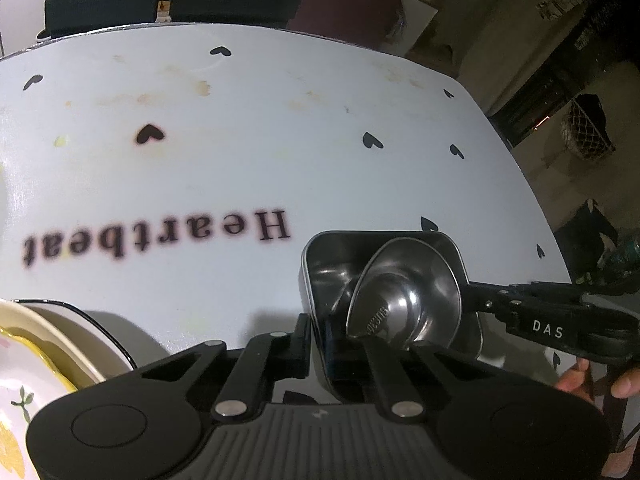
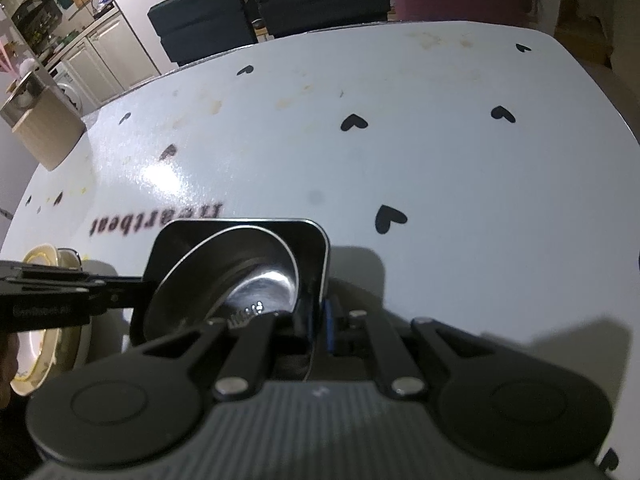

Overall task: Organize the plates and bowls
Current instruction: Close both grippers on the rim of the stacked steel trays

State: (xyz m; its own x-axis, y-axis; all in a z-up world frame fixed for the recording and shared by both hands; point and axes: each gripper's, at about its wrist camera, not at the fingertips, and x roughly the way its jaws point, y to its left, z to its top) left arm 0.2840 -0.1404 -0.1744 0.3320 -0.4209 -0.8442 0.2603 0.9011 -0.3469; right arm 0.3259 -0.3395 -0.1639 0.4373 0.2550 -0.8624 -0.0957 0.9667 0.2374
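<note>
White heart-print table (image 1: pixel 280 128), dark chairs (image 2: pixel 224 20) behind; steel tray (image 1: pixel 320 276) holding a tilted steel bowl (image 1: pixel 412 292), its opposite walls pinched by left gripper (image 1: pixel 318 344) and right gripper (image 2: pixel 316 332).

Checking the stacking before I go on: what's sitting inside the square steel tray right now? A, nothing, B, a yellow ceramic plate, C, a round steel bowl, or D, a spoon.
C: a round steel bowl lies tilted inside the square tray, with both grippers, left and right, clamped on the tray's rims; the yellow-rimmed plates sit apart on the table.
</note>
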